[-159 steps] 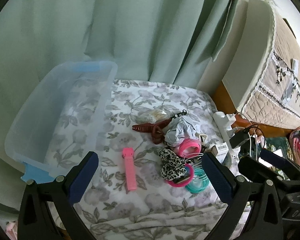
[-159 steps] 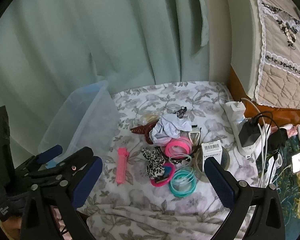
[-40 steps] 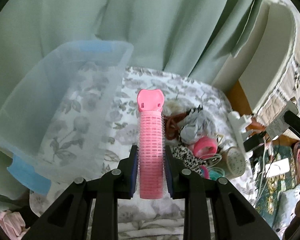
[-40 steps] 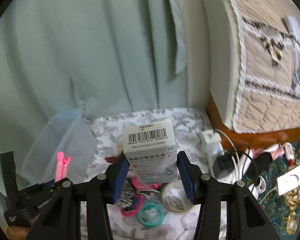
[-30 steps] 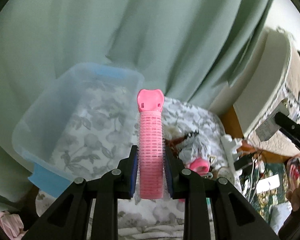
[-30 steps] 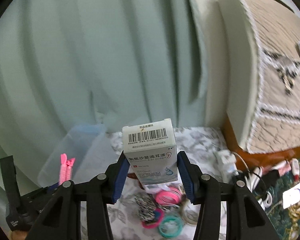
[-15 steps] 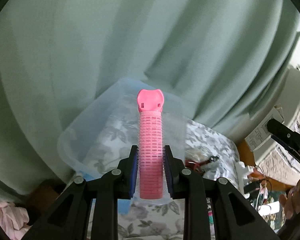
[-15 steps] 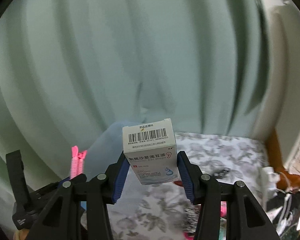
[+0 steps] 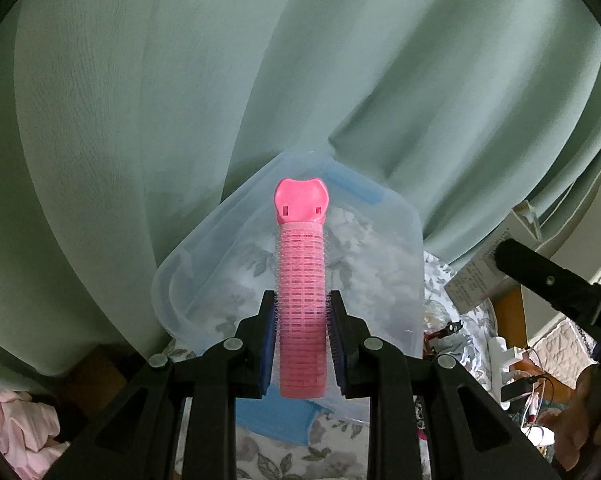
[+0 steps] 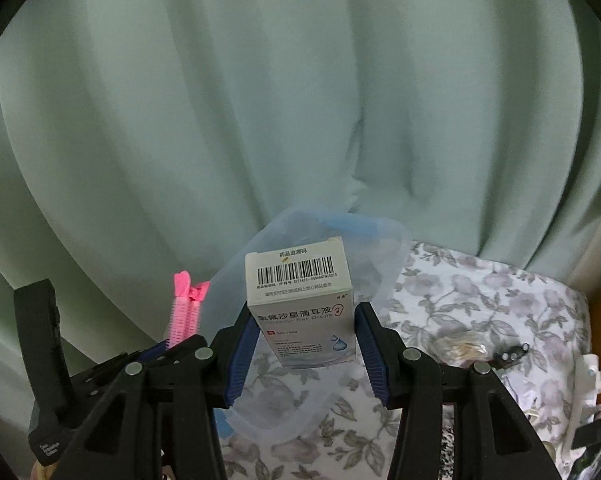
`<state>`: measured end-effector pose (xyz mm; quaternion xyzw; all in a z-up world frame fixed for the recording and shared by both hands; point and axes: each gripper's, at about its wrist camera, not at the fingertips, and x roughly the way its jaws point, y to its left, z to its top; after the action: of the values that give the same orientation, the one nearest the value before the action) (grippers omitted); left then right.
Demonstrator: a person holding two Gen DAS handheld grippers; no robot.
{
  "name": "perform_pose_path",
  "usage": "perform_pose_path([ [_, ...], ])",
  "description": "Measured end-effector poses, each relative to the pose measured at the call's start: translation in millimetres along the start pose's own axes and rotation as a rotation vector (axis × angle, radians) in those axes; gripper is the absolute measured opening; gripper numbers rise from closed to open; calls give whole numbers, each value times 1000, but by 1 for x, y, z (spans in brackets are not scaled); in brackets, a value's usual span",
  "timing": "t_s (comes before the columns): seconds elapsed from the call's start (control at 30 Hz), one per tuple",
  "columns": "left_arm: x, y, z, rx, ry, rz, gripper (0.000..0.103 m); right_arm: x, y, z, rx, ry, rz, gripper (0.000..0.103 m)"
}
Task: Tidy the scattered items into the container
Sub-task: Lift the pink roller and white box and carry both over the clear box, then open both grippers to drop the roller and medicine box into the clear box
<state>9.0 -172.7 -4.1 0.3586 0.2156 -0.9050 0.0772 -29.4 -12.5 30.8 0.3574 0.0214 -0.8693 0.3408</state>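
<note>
Above one clear bin (image 9: pixel 380 240), one pink roller (image 9: pixel 302 280), one box (image 10: pixel 302 304), each gripped

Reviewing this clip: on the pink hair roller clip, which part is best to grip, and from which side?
Grip the ribbed barrel, near its plain end, pads across its narrow width, coming in lengthwise. The left gripper holds the pink hair roller clip just so; the flared head stays clear.

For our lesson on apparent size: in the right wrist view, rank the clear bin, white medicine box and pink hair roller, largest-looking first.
1. clear bin
2. white medicine box; nearness to the camera enlarges it
3. pink hair roller
</note>
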Motion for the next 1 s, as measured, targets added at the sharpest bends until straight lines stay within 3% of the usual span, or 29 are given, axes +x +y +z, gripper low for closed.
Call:
perform_pose_path([
  [0.63, 21, 9, 1, -25, 51, 12, 25, 49, 19, 4, -21, 107, -2, 52],
  [1.0, 23, 5, 6, -26, 63, 21, 25, 52, 26, 7, -47, 101, -15, 53],
])
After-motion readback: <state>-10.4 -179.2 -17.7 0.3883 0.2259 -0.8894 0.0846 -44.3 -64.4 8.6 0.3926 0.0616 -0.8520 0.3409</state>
